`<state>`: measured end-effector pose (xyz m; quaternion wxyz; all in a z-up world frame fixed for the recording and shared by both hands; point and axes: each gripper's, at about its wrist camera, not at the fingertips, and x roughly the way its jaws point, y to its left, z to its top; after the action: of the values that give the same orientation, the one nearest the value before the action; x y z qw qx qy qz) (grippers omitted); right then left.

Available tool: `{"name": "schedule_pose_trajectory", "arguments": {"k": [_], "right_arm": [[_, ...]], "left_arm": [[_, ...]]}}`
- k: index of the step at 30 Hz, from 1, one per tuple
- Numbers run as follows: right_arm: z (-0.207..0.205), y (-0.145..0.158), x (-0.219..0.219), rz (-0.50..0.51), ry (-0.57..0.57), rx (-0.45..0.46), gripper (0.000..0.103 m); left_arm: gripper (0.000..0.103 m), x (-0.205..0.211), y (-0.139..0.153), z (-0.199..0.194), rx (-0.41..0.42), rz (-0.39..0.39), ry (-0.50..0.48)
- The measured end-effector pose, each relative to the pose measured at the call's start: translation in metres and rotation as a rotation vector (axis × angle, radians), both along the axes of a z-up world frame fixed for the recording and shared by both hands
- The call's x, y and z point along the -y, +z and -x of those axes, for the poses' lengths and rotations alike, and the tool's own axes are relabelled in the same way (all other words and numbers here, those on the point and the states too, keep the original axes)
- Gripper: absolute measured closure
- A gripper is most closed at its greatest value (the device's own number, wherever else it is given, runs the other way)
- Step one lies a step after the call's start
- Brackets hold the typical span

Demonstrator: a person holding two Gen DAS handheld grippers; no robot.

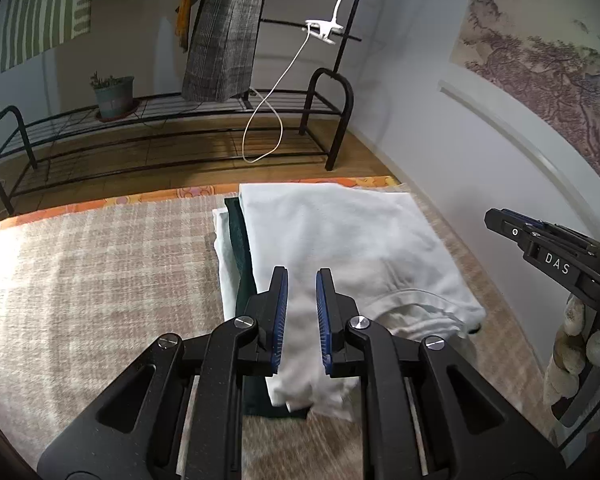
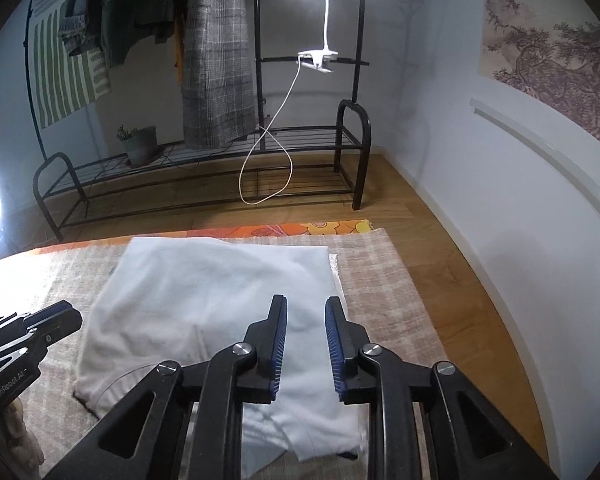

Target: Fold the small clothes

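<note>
White cotton garment [image 1: 340, 240] sits folded on the checked blanket [image 1: 80, 280], toward its right side, far edge close to the blanket's far edge. It lies on top of a dark green garment [image 1: 240, 248] and another white piece [image 1: 222, 248]; both stick out along its left edge only.

Your left gripper [image 1: 302, 316] hovers over the near end of the white garment, jaws a narrow gap apart, nothing between the blue pads. Cloth shows straight through the gap. Whether the tips touch the fabric, can't tell.

Your right gripper [image 2: 306, 344] is over the near right part of the same garment [image 2: 220, 288], jaws a bit wider, also holding nothing. In the left view it sits well off to the right [image 1: 540, 244], near the blanket's right edge.

Around you:
- Orange flowered sheet [image 2: 300, 229] peeks out past the blanket's far edge.
- Black metal rack [image 2: 204, 160] stands on the wood floor [image 2: 440, 248] beyond, with a potted plant [image 2: 140, 145] on its shelf and a grey plaid cloth [image 2: 216, 72] hanging.
- Clip lamp [image 2: 318, 58] on the rack, lit, its white cable [image 2: 266, 160] looping down to the floor.
- White wall [image 2: 500, 200] runs close along the right.

Nothing between the grippers and the garment.
</note>
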<state>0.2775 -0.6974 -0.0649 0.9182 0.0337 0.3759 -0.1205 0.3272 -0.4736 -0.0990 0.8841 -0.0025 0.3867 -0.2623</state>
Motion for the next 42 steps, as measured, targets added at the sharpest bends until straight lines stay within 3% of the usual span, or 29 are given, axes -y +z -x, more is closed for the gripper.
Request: {"name": "schedule_pose_trajectory", "arguments": {"k": [11,23,27,33,37,42], "right_arm": [[0.057,0.068,-0.031,0.006,-0.007,0.078,0.084],[0.157,0.137,-0.102,-0.017,-0.007,0.166,0.084],[0.192,0.149,-0.133,-0.038,-0.001,0.191,0.084],[0.232,0.152,-0.178,-0.005,-0.009,0.205,0.082],[0.253,0.151,-0.203,0.02,-0.027,0.223,0.077],[0.272,0.139,-0.229,0.028,-0.047,0.231,0.074]], "left_arm": [[0.091,-0.046,0.067,0.065,0.079,0.045,0.0],[0.091,-0.128,0.138,0.166,0.188,0.077,-0.031],[0.08,-0.159,0.154,0.204,0.234,0.084,-0.045],[0.079,-0.194,0.161,0.247,0.276,0.07,-0.067],[0.065,-0.215,0.155,0.266,0.288,0.062,-0.075],[0.064,-0.24,0.138,0.28,0.267,0.065,-0.074]]}}
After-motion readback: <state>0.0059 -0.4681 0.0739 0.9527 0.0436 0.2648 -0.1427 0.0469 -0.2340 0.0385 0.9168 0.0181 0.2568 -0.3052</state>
